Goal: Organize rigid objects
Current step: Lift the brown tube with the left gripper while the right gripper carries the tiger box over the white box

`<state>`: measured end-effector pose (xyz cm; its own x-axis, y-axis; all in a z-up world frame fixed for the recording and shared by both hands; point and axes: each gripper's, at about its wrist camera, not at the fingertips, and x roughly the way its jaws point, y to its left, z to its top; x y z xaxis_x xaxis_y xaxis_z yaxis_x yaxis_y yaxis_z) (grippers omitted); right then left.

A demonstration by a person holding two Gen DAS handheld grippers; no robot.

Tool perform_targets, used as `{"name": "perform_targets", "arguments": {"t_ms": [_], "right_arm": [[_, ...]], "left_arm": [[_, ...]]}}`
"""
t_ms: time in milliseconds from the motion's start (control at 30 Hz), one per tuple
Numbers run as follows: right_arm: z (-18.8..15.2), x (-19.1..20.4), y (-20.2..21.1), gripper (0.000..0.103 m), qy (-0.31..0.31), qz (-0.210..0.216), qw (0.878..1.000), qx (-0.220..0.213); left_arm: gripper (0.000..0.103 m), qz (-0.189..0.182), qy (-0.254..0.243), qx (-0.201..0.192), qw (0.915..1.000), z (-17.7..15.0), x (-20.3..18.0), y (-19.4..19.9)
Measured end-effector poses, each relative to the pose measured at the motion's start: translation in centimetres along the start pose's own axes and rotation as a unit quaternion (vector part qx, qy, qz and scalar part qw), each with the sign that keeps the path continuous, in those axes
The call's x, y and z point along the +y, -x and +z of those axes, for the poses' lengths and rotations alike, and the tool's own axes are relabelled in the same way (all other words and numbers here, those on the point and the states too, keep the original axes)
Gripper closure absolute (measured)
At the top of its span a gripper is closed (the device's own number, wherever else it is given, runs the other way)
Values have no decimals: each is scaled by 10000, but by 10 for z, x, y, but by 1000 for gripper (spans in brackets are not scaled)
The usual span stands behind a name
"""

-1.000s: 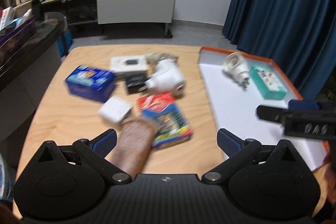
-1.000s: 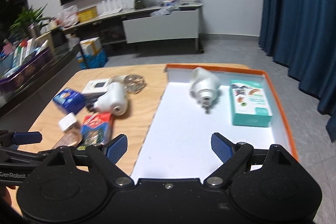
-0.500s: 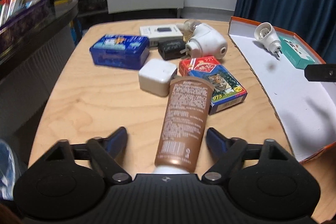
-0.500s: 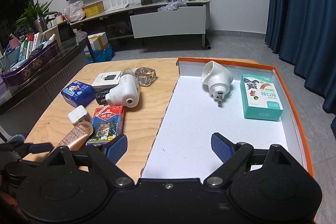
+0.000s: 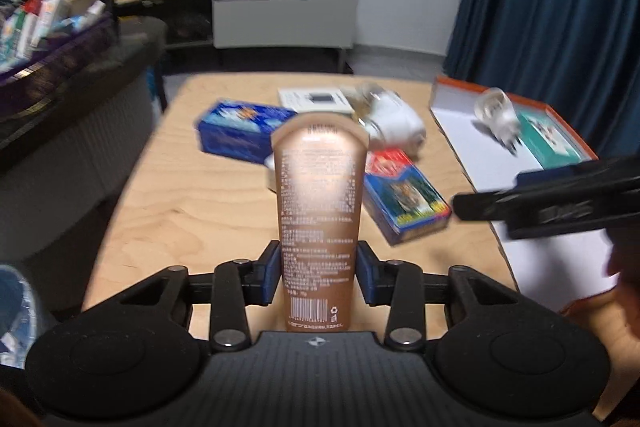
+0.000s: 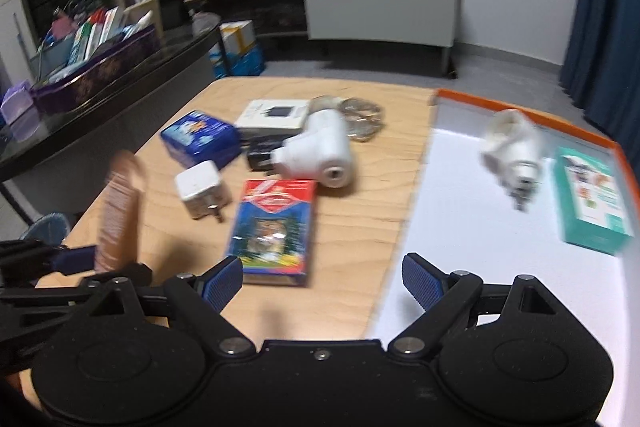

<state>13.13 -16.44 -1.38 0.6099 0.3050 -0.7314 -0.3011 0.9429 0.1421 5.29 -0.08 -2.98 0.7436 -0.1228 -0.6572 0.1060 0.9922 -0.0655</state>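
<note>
Blue-padded fingers [image 5: 273, 273] of the left gripper [image 5: 318, 275] press both sides of the brown tube [image 5: 318, 211], clamped tight on its lower body near the barcode; the tube stands up out of the jaws, its flat crimped end toward twelve o'clock in the left wrist view, lifted off the wooden table [image 5: 192, 203]; in the right wrist view the same tube shows blurred at nine o'clock. Fingers of the right gripper [image 6: 322, 281] stand wide apart with nothing between the pads, hovering over the seam where the table meets the orange-rimmed white tray [image 6: 460, 227].

Bare wood lies at seven and eight o'clock of the left view, running to the table's rounded near edge; the clutter sits toward twelve: a blue box [image 6: 200, 139], a white charger cube [image 6: 202, 189], a red-and-blue card box [image 6: 274, 227] just beside the tray's edge, a white plug-in device [image 6: 320, 151], a flat white box [image 6: 274, 113].

Inside the tray, a white adapter [image 6: 514, 151] and a teal box [image 6: 590, 203] keep to the two o'clock side; the near half of the tray floor is open white.
</note>
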Motion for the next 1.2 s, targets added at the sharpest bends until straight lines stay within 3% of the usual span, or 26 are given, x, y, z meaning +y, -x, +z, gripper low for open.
{"name": "perform_targets", "arguments": {"t_ms": [233,267,367,500,633,800,933,1200], "right_arm": [[19,37,-54,4,395,-33,9985,385],[20,39,-61,14,408,-104,9981,452],[22,39,-66,31,257,-248,9984,437],[21,30,-58,32,67,-145,9989,450],[19,18,-38,32,-76,-108,9995,293],[22,-7,9,32,-279,-286,9990,-209],[21,-37,46,32,-339,-759,9951,-544],[1,-118,105,32,-1016,-1677,9772,-810]], "left_arm": [[64,392,420,-13,9983,10,22,1],[64,379,480,-8,9981,11,25,0],[64,321,538,-50,9980,12,27,-2],[64,216,623,-69,9978,16,26,-2],[64,137,516,-158,9984,21,19,2],[64,-103,338,-254,9991,36,-2,3],[64,-464,110,-271,9985,50,-29,1],[64,-1318,-400,-102,9904,81,-103,-18]]}}
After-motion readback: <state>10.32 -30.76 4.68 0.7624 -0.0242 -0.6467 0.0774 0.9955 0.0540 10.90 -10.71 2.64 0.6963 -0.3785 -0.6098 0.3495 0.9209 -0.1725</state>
